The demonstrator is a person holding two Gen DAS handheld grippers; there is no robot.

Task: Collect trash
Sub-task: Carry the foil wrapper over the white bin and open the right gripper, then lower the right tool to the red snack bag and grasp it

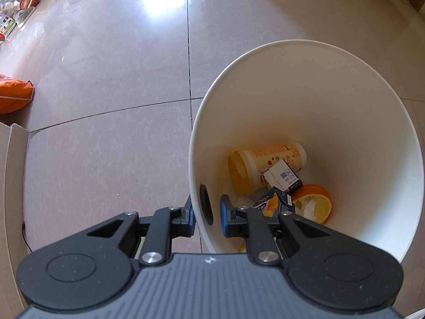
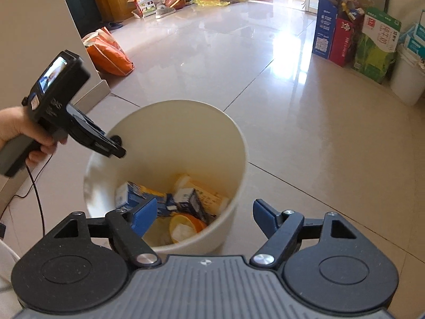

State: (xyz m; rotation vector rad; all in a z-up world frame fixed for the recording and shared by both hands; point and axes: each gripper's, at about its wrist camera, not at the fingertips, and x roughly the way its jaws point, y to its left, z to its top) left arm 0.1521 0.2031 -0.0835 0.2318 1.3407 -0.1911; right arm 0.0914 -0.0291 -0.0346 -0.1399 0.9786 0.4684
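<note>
Trash (image 1: pixel 281 183) (crumpled cartons) | round smooth bin (image 1: pixel 318 85), left gripper (image 1: pixel 207 214) clamps wall | right gripper (image 2: pixel 204 216) wide, empty

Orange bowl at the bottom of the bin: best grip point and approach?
Probably its rim, from straight above. The orange bowl sits open side up on the bin floor with cartons crowding one edge, so put one finger inside, one outside, on the freer edge.

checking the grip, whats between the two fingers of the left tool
The white bin's wall: in the left wrist view the left tool pinches it near the rim, one finger outside, one inside. The right wrist view agrees.
</note>
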